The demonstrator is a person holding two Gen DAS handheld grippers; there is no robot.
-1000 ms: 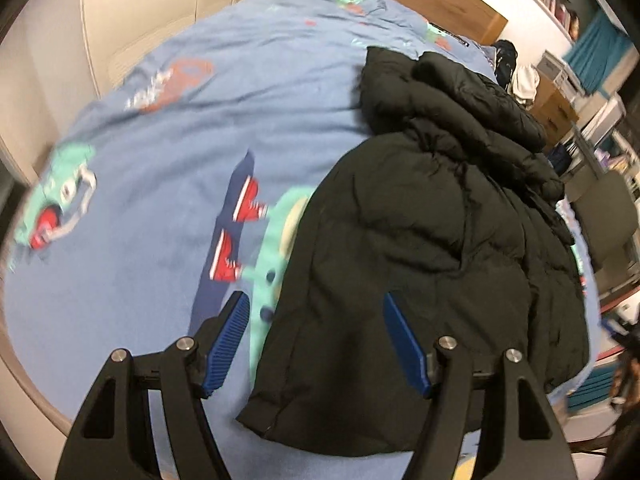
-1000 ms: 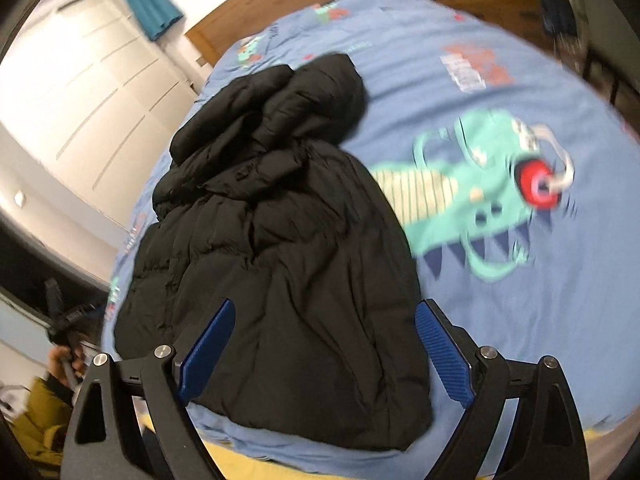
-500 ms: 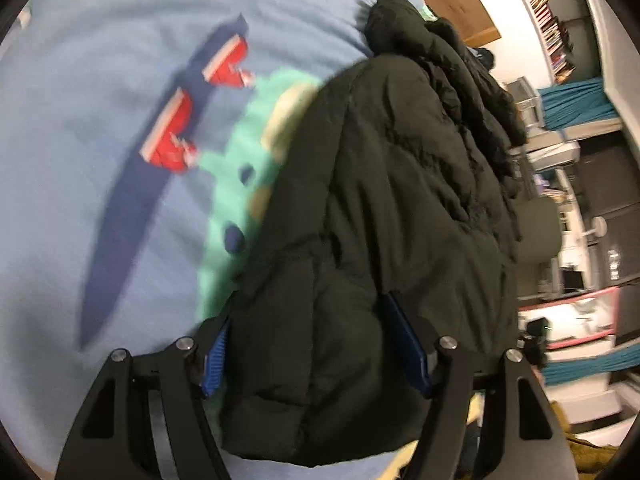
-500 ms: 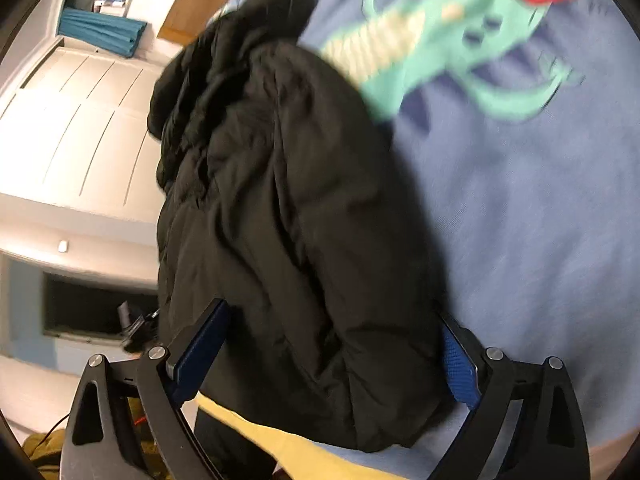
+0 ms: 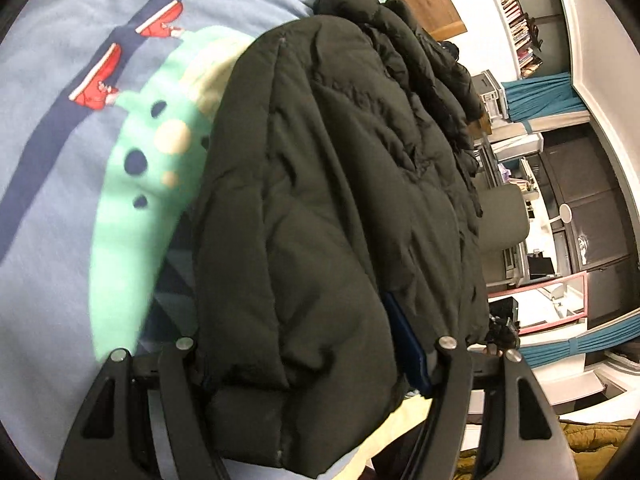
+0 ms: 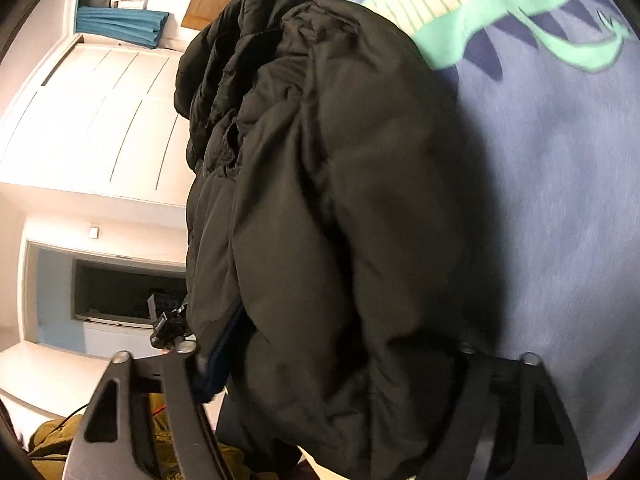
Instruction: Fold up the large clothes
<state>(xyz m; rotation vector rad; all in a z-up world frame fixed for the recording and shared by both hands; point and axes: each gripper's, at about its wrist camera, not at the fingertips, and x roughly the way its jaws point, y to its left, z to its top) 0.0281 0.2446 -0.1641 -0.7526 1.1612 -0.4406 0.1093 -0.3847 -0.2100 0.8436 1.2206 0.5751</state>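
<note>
One black puffer jacket [image 5: 344,208], quilted and creased, bunched in thick folds, lies on a blue bedspread [image 5: 52,200] printed with a green dinosaur [image 5: 136,184]. Left gripper [image 5: 304,360]: fingers spread wide, the jacket's hem bulging between them, blue pad [image 5: 408,344] against fabric; a firm grasp cannot be told. Right gripper [image 6: 332,356]: likewise straddles the hem, far finger buried under cloth, grip unclear.
</note>
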